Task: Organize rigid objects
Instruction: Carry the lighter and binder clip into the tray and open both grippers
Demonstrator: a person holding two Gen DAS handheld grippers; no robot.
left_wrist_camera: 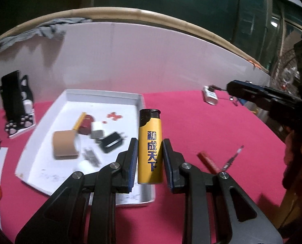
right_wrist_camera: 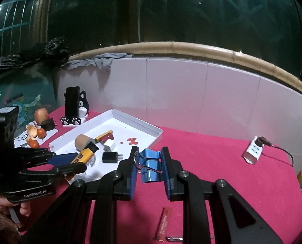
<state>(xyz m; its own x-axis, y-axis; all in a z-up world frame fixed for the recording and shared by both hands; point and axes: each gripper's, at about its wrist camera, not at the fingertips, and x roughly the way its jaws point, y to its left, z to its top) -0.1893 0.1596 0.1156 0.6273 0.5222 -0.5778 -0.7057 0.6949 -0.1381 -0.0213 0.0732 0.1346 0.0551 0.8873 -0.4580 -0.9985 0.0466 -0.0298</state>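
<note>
The left gripper holds a yellow lighter upright between its pads, above the near corner of the white tray. The right gripper is clamped on a blue binder clip, just to the right of the tray's near edge and over the pink cloth. Nearer than the tray, a red stick lies on the cloth. Inside the tray lie a tan tape roll, a black plug and a yellow-and-red piece. Beyond the tray's left corner stands a black cat-shaped stand. Far right of the tray rests a white power strip.
</note>
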